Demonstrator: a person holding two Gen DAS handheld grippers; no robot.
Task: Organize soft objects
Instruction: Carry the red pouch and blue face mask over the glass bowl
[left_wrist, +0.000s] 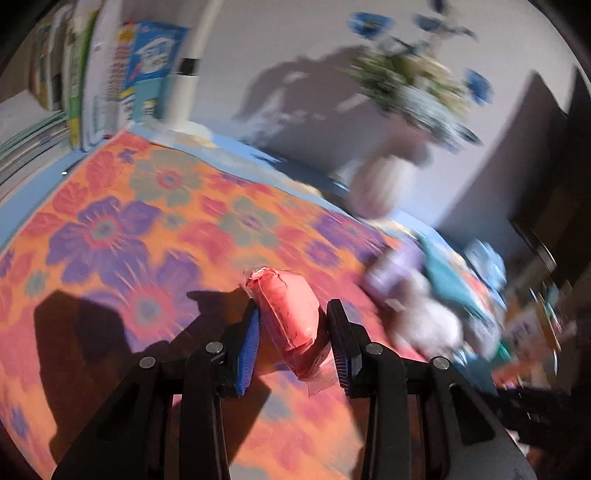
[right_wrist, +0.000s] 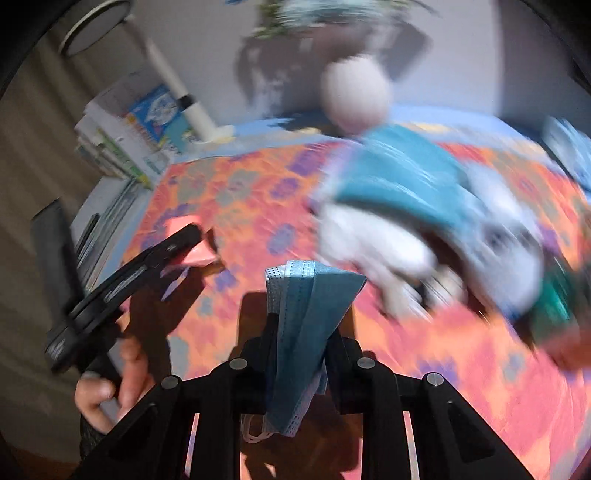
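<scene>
The left gripper (left_wrist: 293, 328) has its fingers (left_wrist: 248, 341) clenched around a pink plastic-wrapped pack (left_wrist: 291, 317), held up just over the floral mat (left_wrist: 129, 229) on the table. The right gripper (right_wrist: 303, 332) is pinching a folded blue face mask (right_wrist: 310, 325) between its fingers (right_wrist: 341, 354), with the white ear loops dangling underneath. In the right wrist view you can also see the left gripper (right_wrist: 184, 243) off to the side with the person's hand (right_wrist: 110, 384) wrapped round its handle. Further out on the mat there's a blurry pile of soft stuff (right_wrist: 424, 229), teal and white mostly. Behind that there's a pale round vase (right_wrist: 354, 92) with flowers against the wall, and a stack of books (left_wrist: 110, 74) in the corner.
</scene>
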